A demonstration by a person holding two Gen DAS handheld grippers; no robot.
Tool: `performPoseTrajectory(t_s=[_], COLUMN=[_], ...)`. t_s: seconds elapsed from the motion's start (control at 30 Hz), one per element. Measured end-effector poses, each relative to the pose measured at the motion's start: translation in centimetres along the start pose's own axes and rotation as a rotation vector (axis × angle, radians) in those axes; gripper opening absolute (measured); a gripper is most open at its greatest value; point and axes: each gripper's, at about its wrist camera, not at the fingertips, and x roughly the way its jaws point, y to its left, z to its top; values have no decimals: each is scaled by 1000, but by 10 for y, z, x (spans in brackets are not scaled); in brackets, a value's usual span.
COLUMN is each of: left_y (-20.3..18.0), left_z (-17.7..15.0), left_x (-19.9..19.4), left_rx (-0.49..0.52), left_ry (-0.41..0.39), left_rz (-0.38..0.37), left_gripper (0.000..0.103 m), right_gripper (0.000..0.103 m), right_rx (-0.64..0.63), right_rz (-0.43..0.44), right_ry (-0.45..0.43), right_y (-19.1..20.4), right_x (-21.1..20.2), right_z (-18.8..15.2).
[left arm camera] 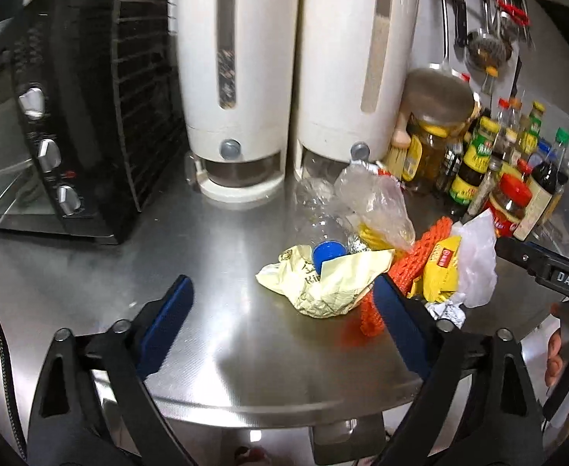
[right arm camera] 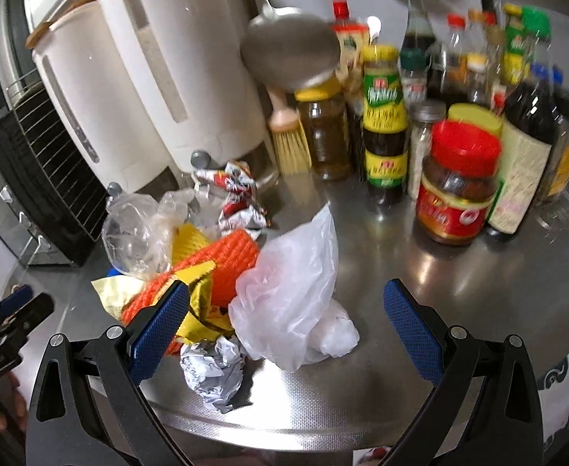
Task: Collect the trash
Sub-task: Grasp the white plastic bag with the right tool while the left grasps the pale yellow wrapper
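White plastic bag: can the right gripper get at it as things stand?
Probably yes. The right gripper is open, and the white plastic bag lies between its fingers at the near edge of the pile, with nothing over it. The crumpled foil ball sits close beside it and might get caught too.
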Motion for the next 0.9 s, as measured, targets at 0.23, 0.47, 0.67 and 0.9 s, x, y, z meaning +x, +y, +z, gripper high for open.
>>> performPoseTrajectory(t_s=[0.23, 0.47, 0.67, 0.9], left_y=[-11, -20, -27, -31], left_z=[12, 11, 11, 13], left_x=[36, 58, 73, 81], left_rx=[14, 8, 11, 9], left_ry=[106, 182, 212, 225], left_rz=[-60, -84, -100, -144], left_gripper=[64, 63, 59, 36], right_gripper=[99, 87, 72, 28], right_rx=[20, 45, 18, 8], right_rz=[49, 112, 112, 83], right_ry=[80, 138, 179, 213], right_y=[-6, -13, -7, -9], right_x=[17, 24, 34, 50], right_z=[3, 0, -7, -14])
